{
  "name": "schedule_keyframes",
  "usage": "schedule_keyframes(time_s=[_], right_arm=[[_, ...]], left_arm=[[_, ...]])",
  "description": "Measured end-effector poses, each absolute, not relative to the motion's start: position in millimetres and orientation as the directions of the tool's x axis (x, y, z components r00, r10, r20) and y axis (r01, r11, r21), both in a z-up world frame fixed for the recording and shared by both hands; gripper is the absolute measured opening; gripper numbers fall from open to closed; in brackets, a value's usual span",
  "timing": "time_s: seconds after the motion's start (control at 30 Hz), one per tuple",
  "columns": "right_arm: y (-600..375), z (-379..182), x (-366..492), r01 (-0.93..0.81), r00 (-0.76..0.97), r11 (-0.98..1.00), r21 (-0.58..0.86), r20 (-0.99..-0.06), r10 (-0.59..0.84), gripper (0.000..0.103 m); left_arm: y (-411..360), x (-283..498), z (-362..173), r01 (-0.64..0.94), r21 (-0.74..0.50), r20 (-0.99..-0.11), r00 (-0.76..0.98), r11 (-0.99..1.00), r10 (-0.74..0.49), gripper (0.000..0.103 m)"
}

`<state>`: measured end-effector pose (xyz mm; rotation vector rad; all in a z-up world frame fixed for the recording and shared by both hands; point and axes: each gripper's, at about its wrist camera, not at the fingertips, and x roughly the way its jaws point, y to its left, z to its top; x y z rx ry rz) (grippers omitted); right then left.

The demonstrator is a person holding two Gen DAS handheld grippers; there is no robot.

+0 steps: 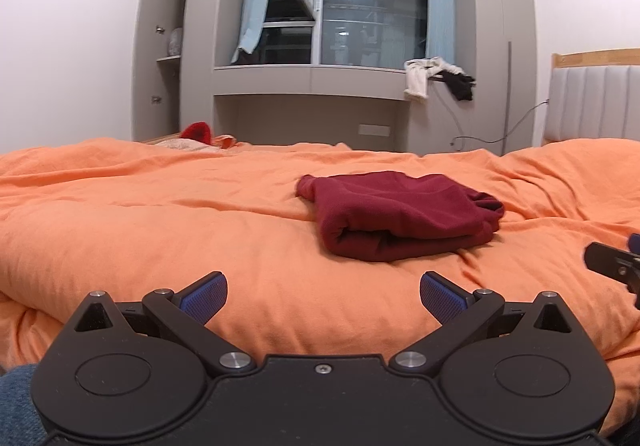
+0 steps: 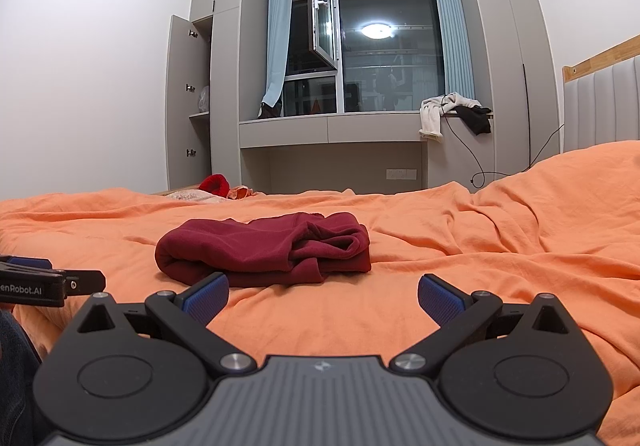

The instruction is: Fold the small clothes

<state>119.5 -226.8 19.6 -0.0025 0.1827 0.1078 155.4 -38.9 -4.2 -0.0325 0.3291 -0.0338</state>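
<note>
Dark red garment (image 1: 396, 216) lies folded on the orange duvet (image 1: 160, 214), roughly mid-bed, ahead of both grippers and touching neither.

Left gripper (image 1: 323, 296): jaws spread wide, nothing between them. Garment sits beyond the fingertips and off toward the right finger's side; bare duvet lies between pads and cloth.

Right gripper (image 2: 322, 296): jaws likewise released, empty. Garment (image 2: 264, 250) lies ahead and toward the left finger; in this view its near hem appears just past the left blue pad (image 2: 206, 296), whether touching cannot be told.

Garment condition: folded into a thick, compact bundle of several layers. Rounded fold edge faces the left gripper side; the opposite end shows bunched, uneven loose edges. Top surface fairly smooth.

Duvet: wrinkled, with a raised ridge toward the headboard (image 1: 592, 102) side. No object lies between the grippers and the garment.

Surroundings: at the far edge of the bed, a bright red item (image 1: 197, 132). Beyond the bed, grey built-in cabinets with one open cabinet door (image 2: 188, 102), a window (image 2: 384, 54) with blue curtains, and white and black clothes (image 2: 452, 112) draped over the window ledge. A cable (image 2: 480, 166) hangs below them.

Each gripper's tip shows at the edge of the other's view.
</note>
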Motion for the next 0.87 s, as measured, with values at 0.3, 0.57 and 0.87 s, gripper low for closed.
schedule_keyframes(time_s=[0.3, 0.57, 0.87], right_arm=[[-228.5, 18.1, 119.4, -0.109, 0.978, 0.994, 0.005, -0.181, 0.108, 0.103], [-229.3, 17.7, 119.6, -0.11, 0.977, 0.994, 0.002, -0.182, 0.108, 0.103], [-229.6, 17.1, 118.9, -0.11, 0.977, 0.994, 0.0, -0.181, 0.109, 0.103]], left_arm=[[-30.7, 156.8, -3.7, -0.02, -0.059, -0.339, 0.941, 0.998, -0.001, 0.102], [-31.1, 158.3, -3.8, -0.023, -0.058, -0.347, 0.938, 0.998, 0.001, 0.102], [-33.4, 158.4, -3.5, -0.02, -0.052, -0.35, 0.937, 0.998, 0.0, 0.102]])
